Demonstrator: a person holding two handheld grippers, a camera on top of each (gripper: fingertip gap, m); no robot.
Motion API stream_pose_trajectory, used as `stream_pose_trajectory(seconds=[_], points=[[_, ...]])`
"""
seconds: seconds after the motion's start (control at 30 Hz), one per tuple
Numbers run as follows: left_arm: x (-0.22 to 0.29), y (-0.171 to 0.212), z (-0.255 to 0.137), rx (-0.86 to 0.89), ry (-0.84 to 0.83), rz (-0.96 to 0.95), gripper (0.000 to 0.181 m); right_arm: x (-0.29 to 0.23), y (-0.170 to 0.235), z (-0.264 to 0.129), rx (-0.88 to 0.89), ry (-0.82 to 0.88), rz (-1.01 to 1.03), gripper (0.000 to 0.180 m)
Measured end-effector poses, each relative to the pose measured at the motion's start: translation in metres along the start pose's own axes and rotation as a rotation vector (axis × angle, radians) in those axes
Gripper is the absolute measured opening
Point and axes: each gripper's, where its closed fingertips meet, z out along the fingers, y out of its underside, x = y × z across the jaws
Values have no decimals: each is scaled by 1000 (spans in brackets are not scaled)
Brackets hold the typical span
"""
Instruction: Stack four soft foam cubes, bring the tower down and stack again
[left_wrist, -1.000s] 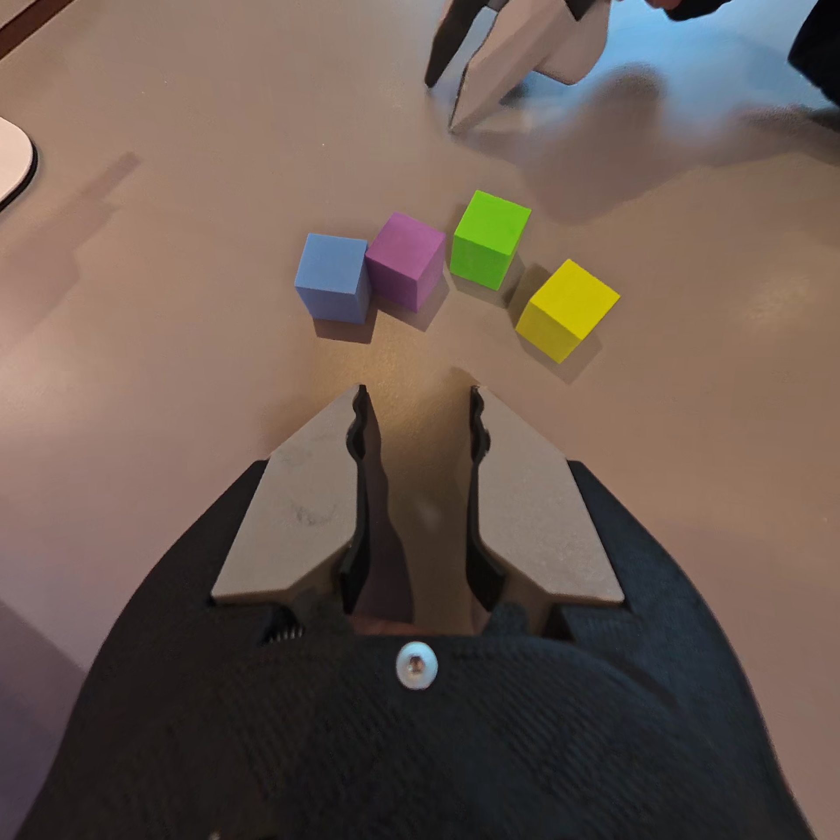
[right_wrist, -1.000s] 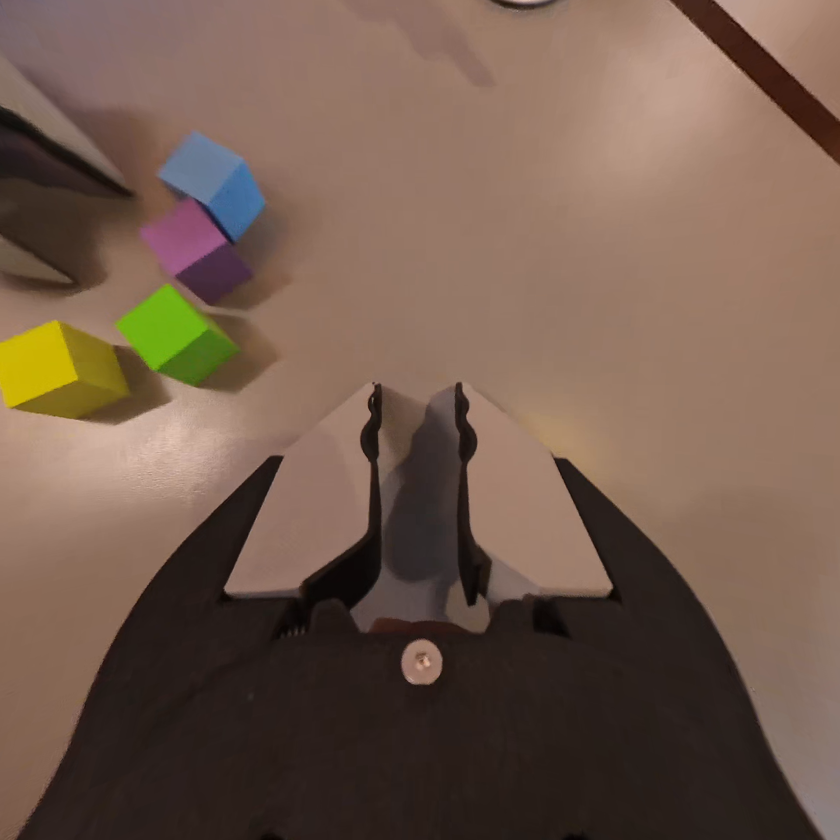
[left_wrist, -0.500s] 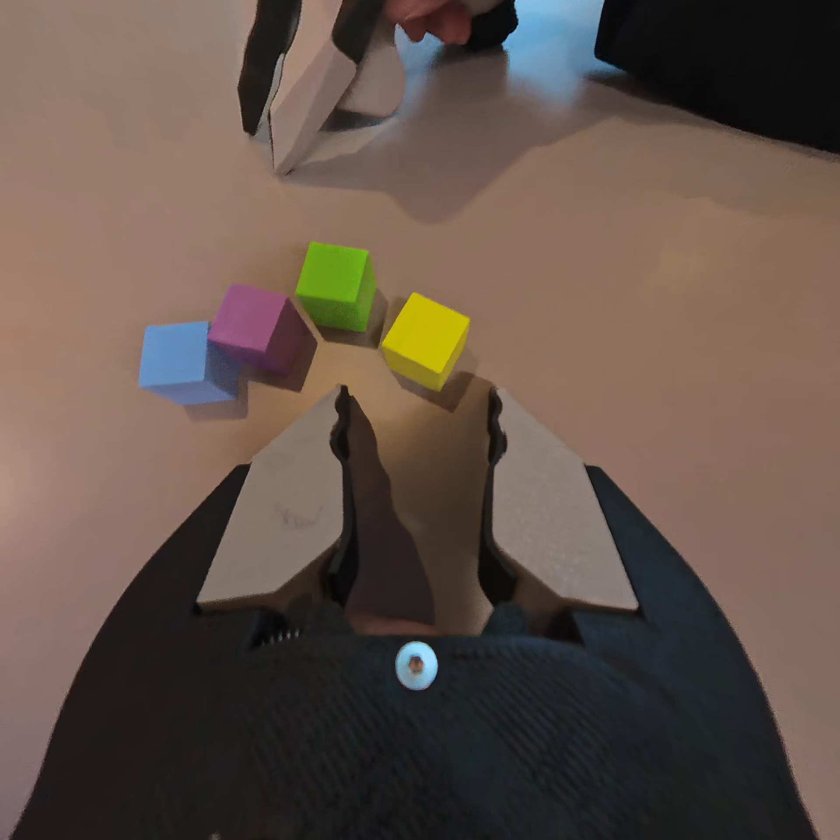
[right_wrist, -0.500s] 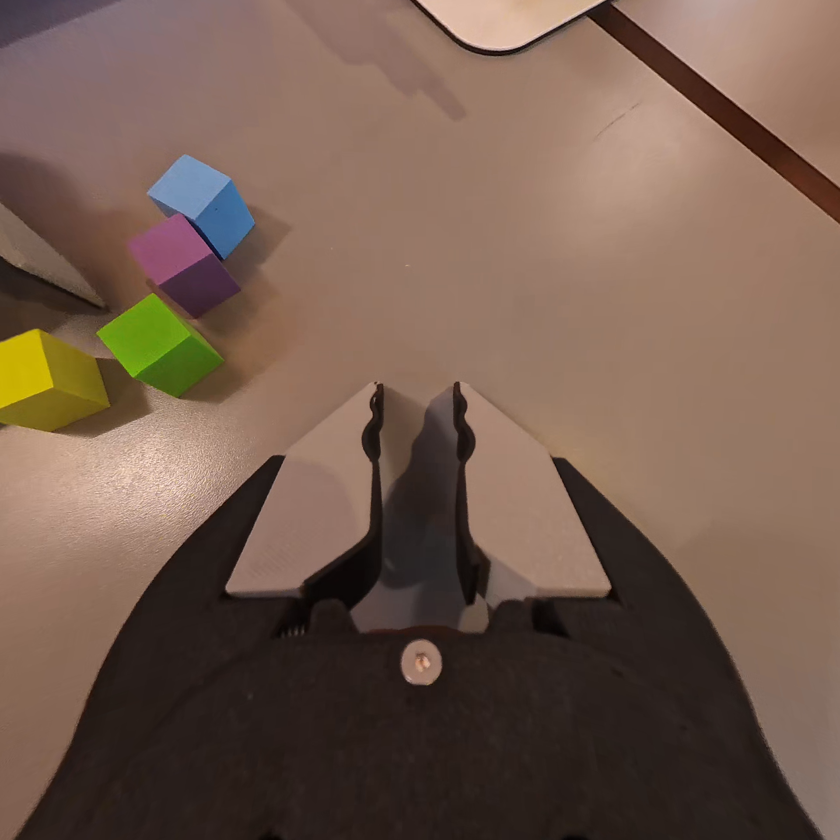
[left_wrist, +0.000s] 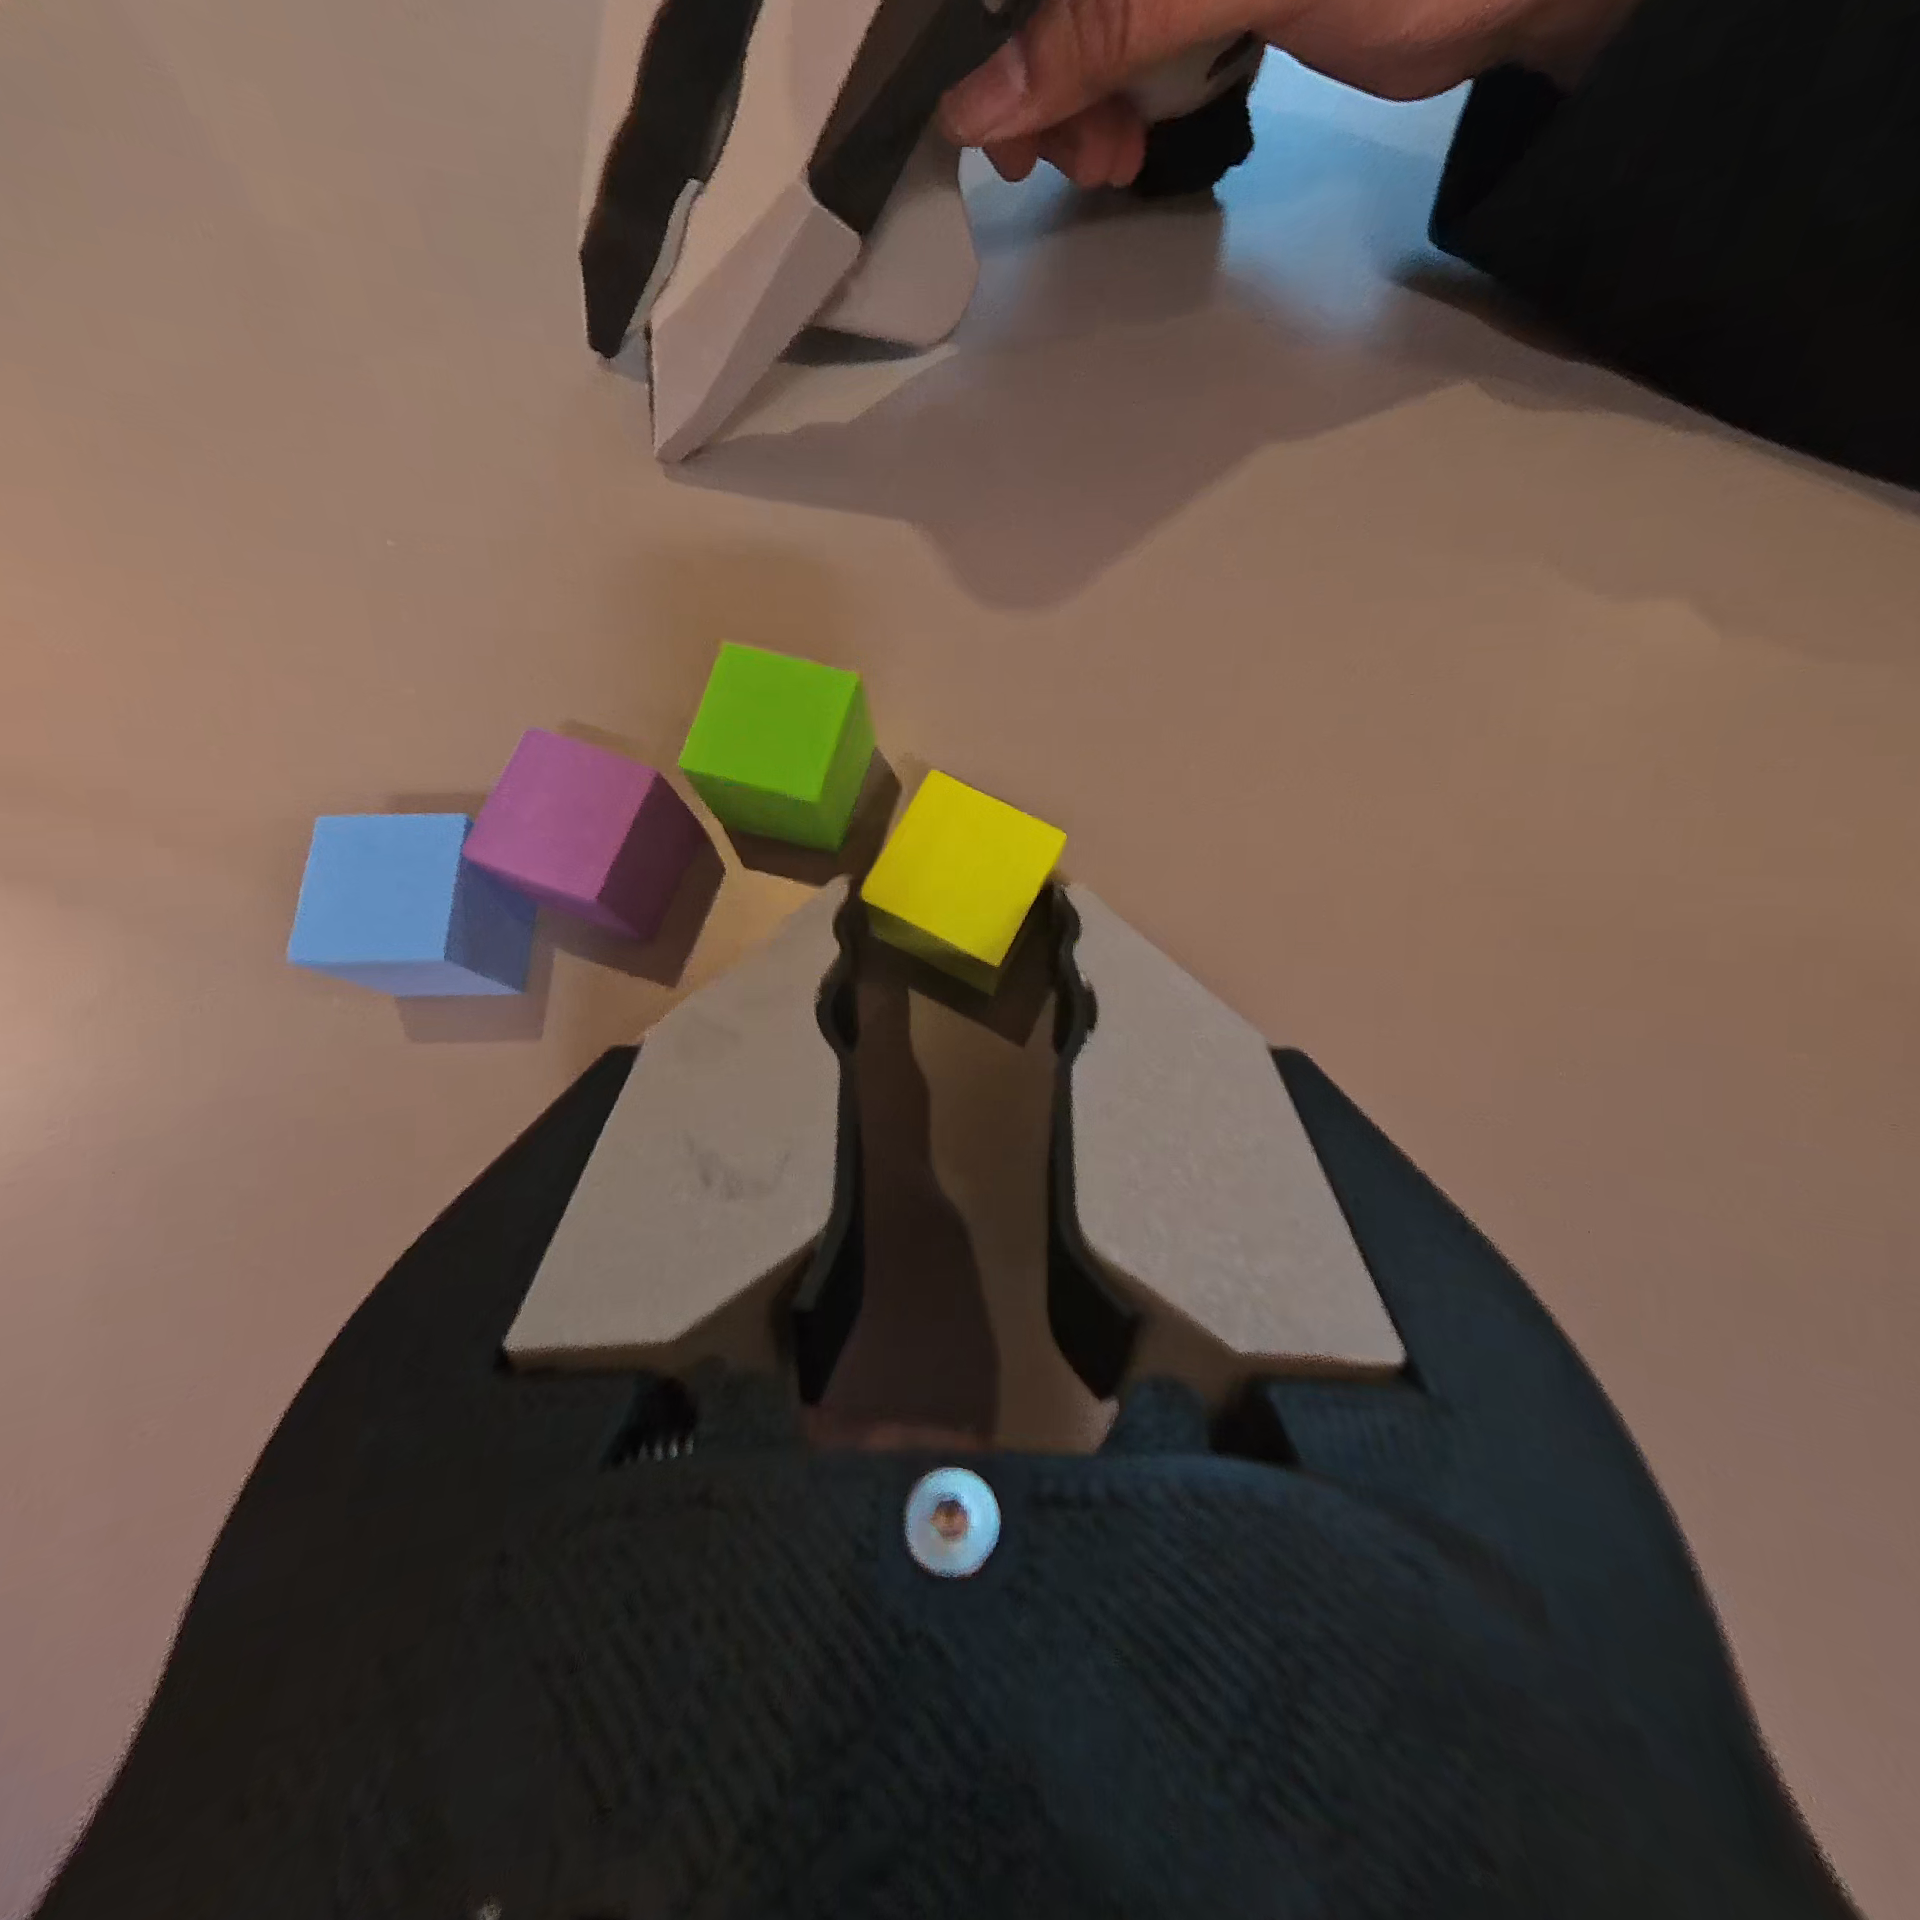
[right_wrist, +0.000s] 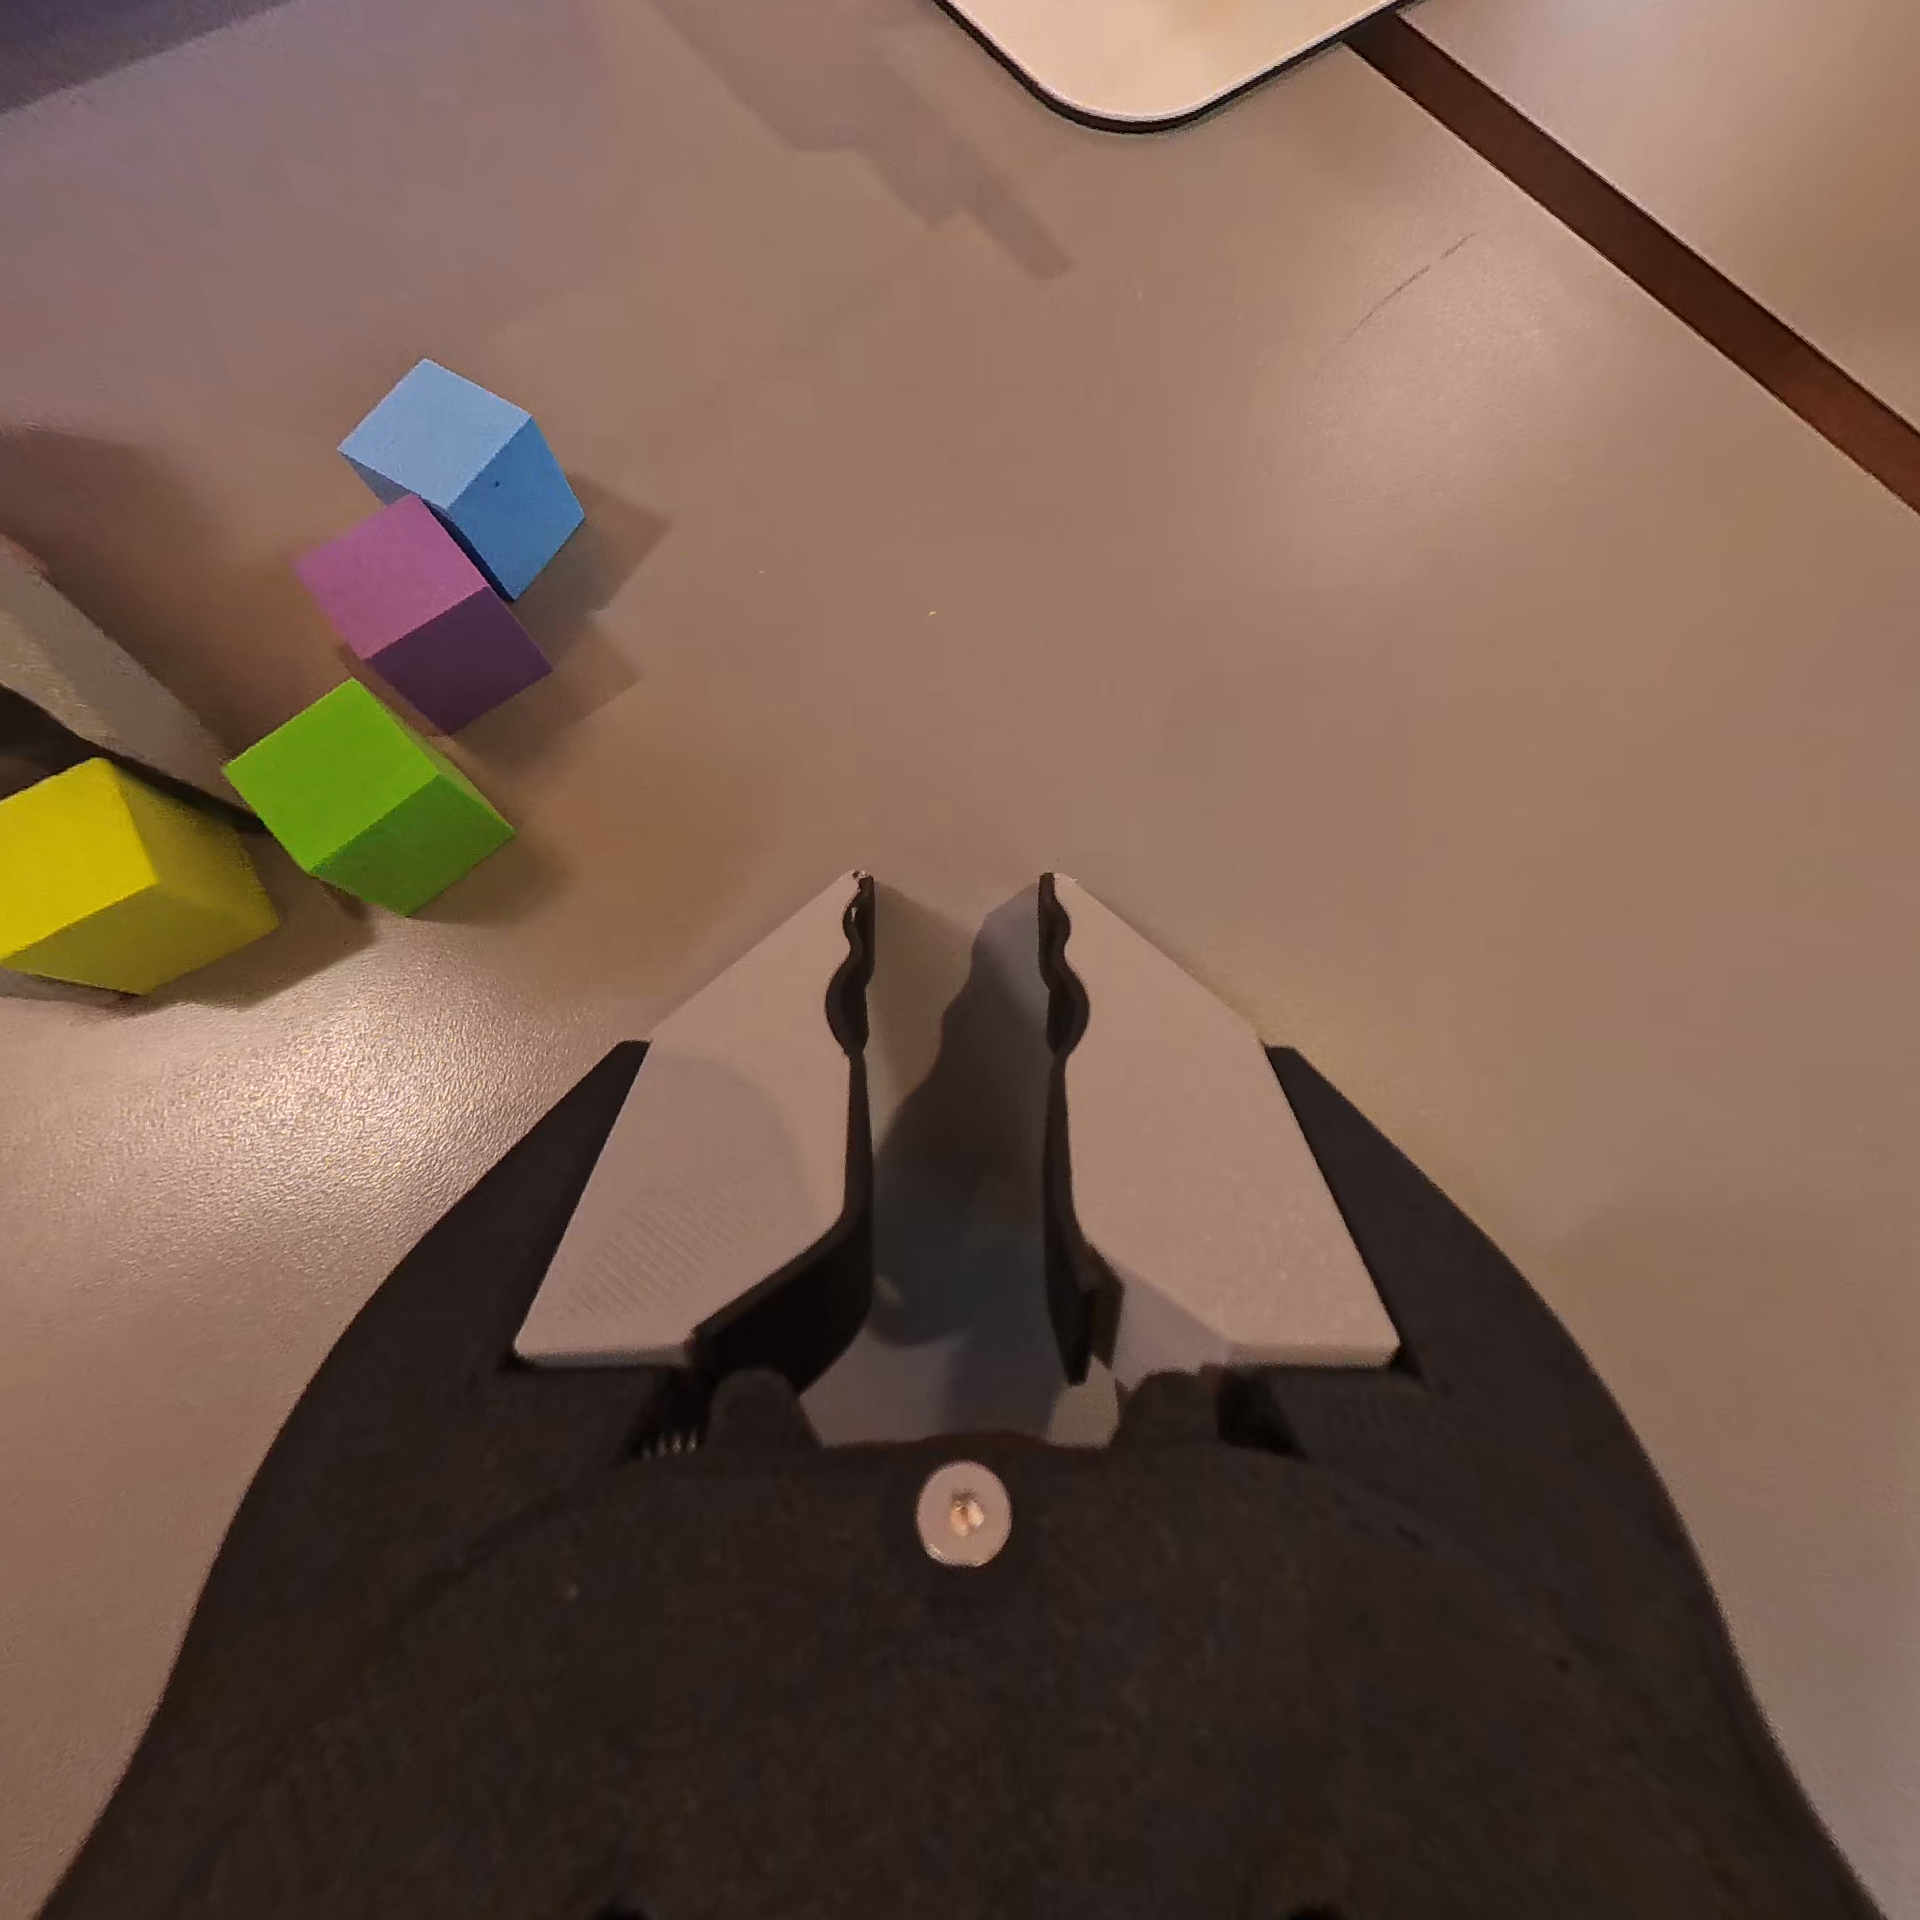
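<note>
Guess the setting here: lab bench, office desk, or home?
Probably an office or lab desk, though that's uncertain: a plain smooth tabletop, a flat light-coloured pad with a dark rim at its far edge, and only four foam cubes laid out.

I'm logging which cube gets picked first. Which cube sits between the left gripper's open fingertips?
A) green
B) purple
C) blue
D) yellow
D: the yellow cube sits between the left gripper fingertips, jaws open; the others lie farther left.
</note>
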Motion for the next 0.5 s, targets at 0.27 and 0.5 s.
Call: stream_pose_trajectory(seconds=[0.27, 0.5], points=[[-15, -61, 0, 174, -178, 81, 33, 0, 0, 0, 0, 1, 0, 29], [-75, -55, 6, 83, -308, -130, 33, 0, 0, 0, 0, 3, -2, 29]])
